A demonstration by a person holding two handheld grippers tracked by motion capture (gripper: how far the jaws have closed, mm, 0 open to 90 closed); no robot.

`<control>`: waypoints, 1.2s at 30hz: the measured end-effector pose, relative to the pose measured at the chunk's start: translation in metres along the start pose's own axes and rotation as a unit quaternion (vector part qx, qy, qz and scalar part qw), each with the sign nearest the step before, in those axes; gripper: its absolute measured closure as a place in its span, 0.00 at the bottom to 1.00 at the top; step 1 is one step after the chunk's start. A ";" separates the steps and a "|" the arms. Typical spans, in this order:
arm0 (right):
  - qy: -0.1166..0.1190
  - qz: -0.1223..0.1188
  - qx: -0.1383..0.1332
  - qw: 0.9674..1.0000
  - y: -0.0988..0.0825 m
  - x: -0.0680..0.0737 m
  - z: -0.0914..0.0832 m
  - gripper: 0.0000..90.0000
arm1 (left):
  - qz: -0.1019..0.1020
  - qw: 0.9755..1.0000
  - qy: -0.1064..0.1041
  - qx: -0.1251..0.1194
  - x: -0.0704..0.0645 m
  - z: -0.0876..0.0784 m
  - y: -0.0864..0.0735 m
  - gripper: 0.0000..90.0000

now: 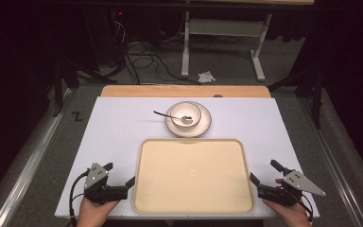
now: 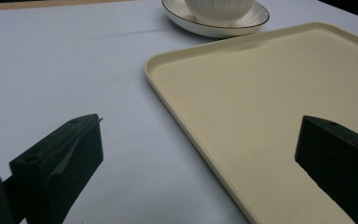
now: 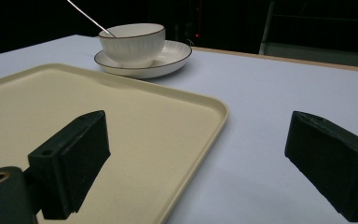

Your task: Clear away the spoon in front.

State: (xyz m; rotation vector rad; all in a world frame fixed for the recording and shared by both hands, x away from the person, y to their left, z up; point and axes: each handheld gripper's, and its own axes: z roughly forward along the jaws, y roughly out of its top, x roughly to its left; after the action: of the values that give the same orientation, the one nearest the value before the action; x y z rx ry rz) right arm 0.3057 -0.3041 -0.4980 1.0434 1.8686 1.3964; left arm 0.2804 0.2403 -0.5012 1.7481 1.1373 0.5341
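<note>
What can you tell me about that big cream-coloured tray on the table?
The cream-coloured rectangular tray looks like smooth plastic, with rounded corners and a low raised rim. It lies flat and bare on the white table, near the front edge. The white plate sits just behind it. One open black gripper flanks each side; whether they touch its rim is unclear.

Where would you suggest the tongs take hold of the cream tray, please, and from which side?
Grip the tray by its raised rim at the two short sides, each tongs coming in from its own side. The left tongs and right tongs stand open beside those edges already, and the rim is a thin lip that open jaws could straddle.
</note>
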 end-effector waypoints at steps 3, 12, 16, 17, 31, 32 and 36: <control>-0.001 0.008 0.003 1.000 0.000 -0.001 0.000 0.08 | 0.000 1.000 0.009 -0.003 0.000 0.000 0.000 0.00; -0.007 -0.010 0.003 1.000 0.000 -0.001 0.000 0.10 | -0.017 1.000 -0.007 -0.002 0.000 0.003 0.003 0.00; -0.006 -0.011 0.005 1.000 0.000 -0.003 0.000 0.09 | -0.009 1.000 -0.015 0.005 -0.002 0.005 0.005 0.00; -0.007 -0.012 0.003 1.000 0.001 -0.004 0.001 0.09 | 0.000 1.000 -0.016 0.009 -0.003 0.007 0.005 0.00; -0.009 -0.017 0.000 1.000 0.001 0.000 0.000 0.10 | 0.012 1.000 -0.027 0.002 -0.016 0.017 0.038 0.01; -0.008 -0.015 -0.001 1.000 0.001 0.001 -0.001 0.10 | 0.012 1.000 -0.026 0.004 -0.016 0.019 0.040 0.01; -0.011 -0.015 0.002 1.000 0.001 0.000 -0.001 0.10 | 0.016 1.000 -0.023 0.011 -0.018 0.025 0.044 0.01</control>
State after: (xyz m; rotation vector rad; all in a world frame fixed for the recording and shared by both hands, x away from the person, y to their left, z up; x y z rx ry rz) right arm 0.3051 -0.3040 -0.4968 1.0237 1.8641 1.3598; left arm 0.3109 0.2077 -0.4710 1.7900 1.0892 0.5002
